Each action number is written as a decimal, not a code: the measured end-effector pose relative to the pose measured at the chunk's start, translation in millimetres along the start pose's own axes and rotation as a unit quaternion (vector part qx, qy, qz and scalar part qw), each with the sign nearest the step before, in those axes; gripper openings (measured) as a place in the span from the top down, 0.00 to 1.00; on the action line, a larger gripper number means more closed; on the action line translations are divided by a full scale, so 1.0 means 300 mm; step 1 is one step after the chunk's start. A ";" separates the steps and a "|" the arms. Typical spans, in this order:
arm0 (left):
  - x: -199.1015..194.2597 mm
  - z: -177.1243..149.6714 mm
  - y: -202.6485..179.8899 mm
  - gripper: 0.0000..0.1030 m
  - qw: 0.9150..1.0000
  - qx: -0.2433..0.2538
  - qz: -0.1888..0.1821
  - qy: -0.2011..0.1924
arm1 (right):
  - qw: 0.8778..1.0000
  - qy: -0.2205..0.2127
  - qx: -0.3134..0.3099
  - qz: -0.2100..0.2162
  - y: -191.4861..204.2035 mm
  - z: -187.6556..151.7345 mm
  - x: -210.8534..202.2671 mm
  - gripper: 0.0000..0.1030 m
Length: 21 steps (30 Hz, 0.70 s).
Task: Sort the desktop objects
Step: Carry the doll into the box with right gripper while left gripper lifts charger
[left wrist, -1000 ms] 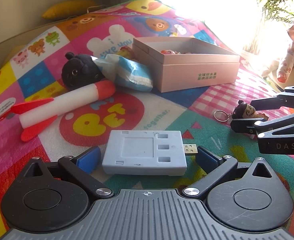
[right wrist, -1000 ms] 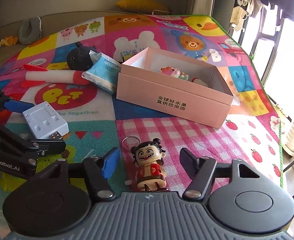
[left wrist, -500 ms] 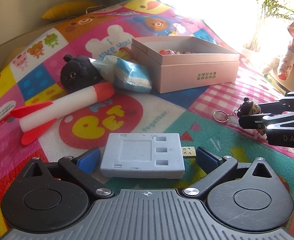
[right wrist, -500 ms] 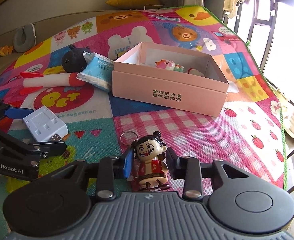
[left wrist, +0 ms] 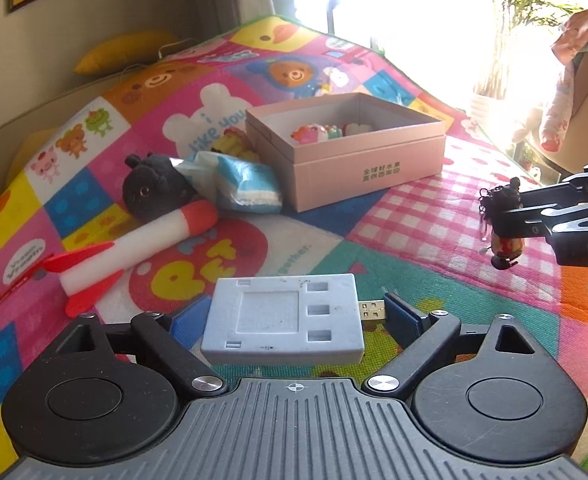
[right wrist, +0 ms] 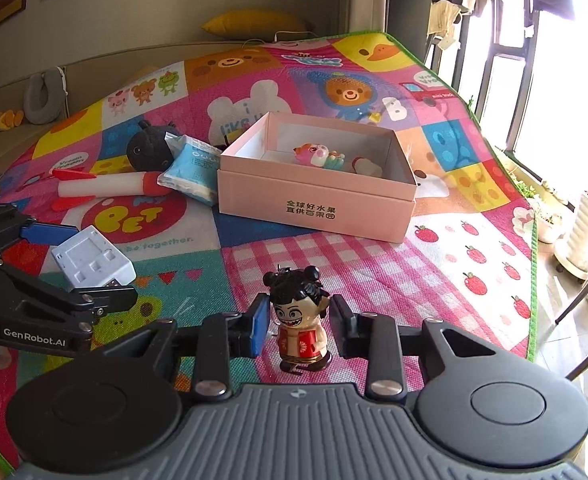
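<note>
A white USB charger block (left wrist: 281, 320) sits between the blue pads of my left gripper (left wrist: 294, 314). Its jaws are closing, the pads press its left end and its plug, and it hangs just above the mat. In the right wrist view the same block (right wrist: 93, 260) shows at the left, in the left gripper (right wrist: 87, 264). My right gripper (right wrist: 300, 324) is closing on a small doll keychain (right wrist: 300, 320) with black hair buns and a red dress. That doll (left wrist: 502, 220) is lifted off the mat. The open pink box (right wrist: 314, 204) stands ahead.
The pink box (left wrist: 366, 168) holds a few small toys (right wrist: 318, 156). Left of it lie a blue tissue pack (left wrist: 245, 184), a black plush (left wrist: 153, 188) and a white-and-red foam rocket (left wrist: 141, 244) on the colourful play mat (right wrist: 374, 272). A window and plant pots are at the right.
The right jaws closed onto the doll and lifted it off the mat. The left jaws narrowed onto the charger block, and both grippers rose, so the box's inside shows more.
</note>
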<state>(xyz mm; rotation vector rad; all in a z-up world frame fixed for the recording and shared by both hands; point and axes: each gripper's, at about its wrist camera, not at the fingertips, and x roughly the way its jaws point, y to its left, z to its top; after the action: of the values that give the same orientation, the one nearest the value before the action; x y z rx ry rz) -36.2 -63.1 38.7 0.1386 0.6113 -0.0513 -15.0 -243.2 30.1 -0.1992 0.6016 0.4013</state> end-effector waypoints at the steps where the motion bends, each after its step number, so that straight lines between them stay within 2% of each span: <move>1: -0.018 0.004 -0.003 0.08 1.000 0.003 0.000 -0.006 | 1.000 -0.003 0.002 0.001 -0.004 0.000 -0.015 0.69; 7: -0.131 0.039 -0.037 0.08 0.998 0.030 -0.005 -0.047 | 0.999 -0.022 0.019 0.013 -0.038 0.021 -0.119 0.69; 14: -0.191 0.129 -0.078 0.08 0.993 0.052 -0.025 -0.102 | 0.998 -0.051 0.026 0.035 -0.076 0.088 -0.223 0.69; 17: -0.191 0.215 -0.082 0.08 0.988 0.065 -0.021 -0.137 | 0.996 -0.075 0.032 0.045 -0.109 0.158 -0.256 0.69; 21: -0.124 0.355 -0.080 0.08 0.980 0.079 -0.015 -0.185 | 0.990 -0.119 0.054 0.049 -0.182 0.310 -0.265 0.69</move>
<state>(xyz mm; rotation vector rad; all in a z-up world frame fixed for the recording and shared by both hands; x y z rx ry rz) -8.2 -101.9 143.7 0.2664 0.2373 -0.1521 -4.4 -289.5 155.4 -0.0167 0.3986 0.4787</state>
